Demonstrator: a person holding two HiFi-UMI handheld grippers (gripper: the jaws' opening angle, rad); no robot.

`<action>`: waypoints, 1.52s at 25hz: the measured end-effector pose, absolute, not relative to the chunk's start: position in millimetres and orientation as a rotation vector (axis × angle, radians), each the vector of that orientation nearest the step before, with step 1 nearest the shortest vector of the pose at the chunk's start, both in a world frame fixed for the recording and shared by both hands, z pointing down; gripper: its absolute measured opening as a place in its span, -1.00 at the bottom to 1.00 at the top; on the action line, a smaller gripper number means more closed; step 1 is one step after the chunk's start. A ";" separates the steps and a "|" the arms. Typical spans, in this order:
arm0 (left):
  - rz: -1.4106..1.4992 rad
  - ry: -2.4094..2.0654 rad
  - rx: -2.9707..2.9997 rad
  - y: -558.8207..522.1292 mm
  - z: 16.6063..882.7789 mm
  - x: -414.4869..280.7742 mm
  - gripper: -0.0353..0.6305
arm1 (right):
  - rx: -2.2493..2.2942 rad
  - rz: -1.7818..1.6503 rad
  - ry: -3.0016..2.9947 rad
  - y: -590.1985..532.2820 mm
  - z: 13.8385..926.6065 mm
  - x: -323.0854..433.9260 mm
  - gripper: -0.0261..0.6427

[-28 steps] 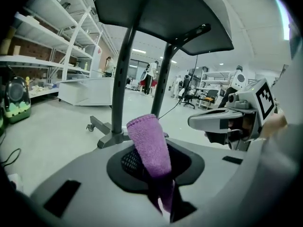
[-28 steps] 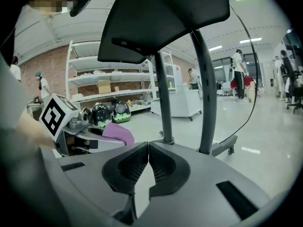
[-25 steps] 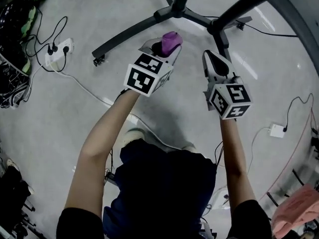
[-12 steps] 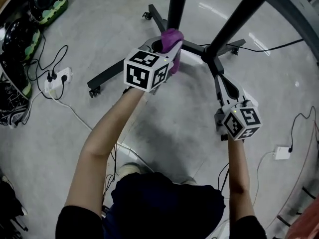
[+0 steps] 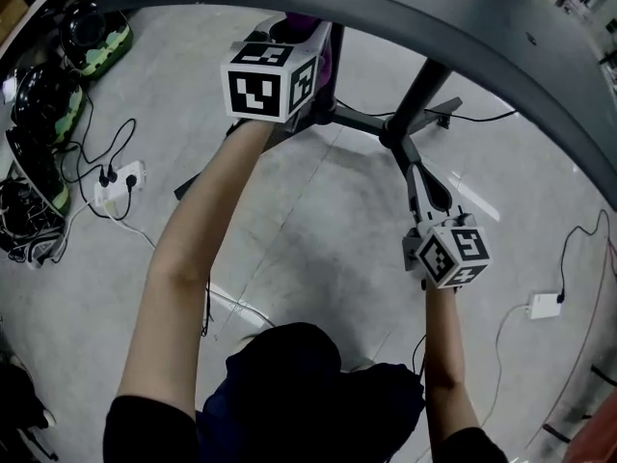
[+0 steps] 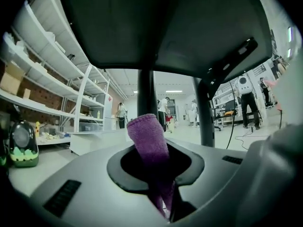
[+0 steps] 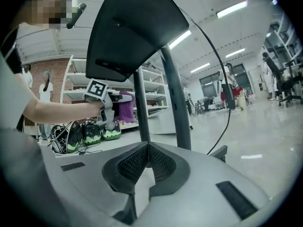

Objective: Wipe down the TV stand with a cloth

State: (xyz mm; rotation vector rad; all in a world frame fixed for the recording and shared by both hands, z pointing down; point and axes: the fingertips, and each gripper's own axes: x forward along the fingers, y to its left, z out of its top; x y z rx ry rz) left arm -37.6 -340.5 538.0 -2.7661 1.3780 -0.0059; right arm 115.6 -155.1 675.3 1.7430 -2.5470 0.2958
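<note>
Jaws of left gripper (image 5: 307, 39) tight on purple cloth (image 6: 149, 141), now higher, under TV stand (image 5: 463, 29); right gripper (image 5: 429, 189) lower, jaws together.

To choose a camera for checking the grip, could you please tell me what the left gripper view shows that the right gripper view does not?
Left gripper view only: the left gripper, jaws clamped on the purple cloth. Right gripper view only: the right gripper shut and empty, and the person's arm. Both: the cloth, the dark poles of the TV stand and white shelving.
</note>
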 end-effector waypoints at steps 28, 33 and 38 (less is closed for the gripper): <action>-0.230 1.500 -2.702 -356.2 668.2 -18.0 -0.65 | 1.837 0.371 -2.495 -136.1 706.7 126.3 -0.85; -0.286 1.529 -2.730 -357.0 701.8 -18.4 -0.65 | 1.826 0.378 -2.477 -136.4 711.8 126.6 -0.85; -0.357 1.580 -2.777 -359.6 744.1 -17.1 -0.65 | 1.812 0.373 -2.454 -136.1 715.2 128.7 -0.85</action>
